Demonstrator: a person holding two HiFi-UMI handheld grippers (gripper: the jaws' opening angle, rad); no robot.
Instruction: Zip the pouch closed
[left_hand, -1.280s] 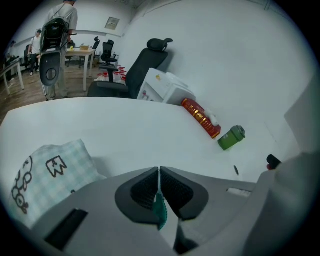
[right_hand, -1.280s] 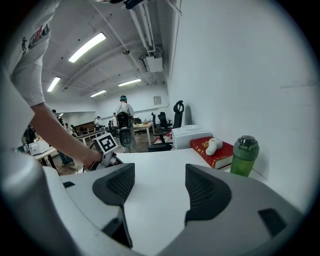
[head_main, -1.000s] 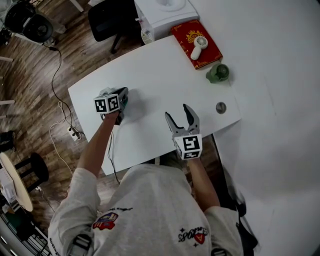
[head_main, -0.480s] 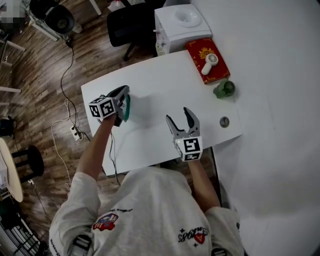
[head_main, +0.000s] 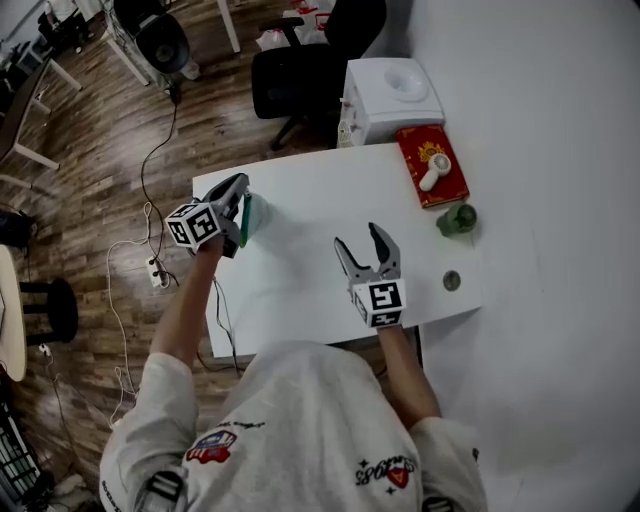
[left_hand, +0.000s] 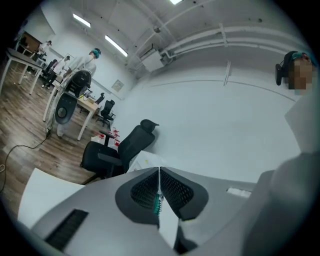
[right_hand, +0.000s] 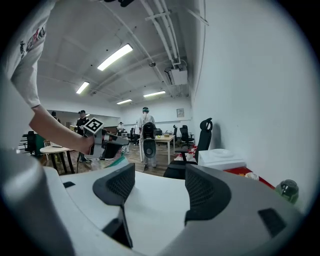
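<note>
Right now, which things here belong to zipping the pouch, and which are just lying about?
Job in hand:
green pouch, pinched in the shut left gripper
right gripper, open and empty
white table

Lying about:
red box with small white fan on it
green object
small round disc
white appliance
black chair

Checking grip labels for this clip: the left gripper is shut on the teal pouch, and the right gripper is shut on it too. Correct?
Not quite: the left gripper is shut on the teal pouch, but the right gripper is open and empty, as the right gripper view shows.
</note>
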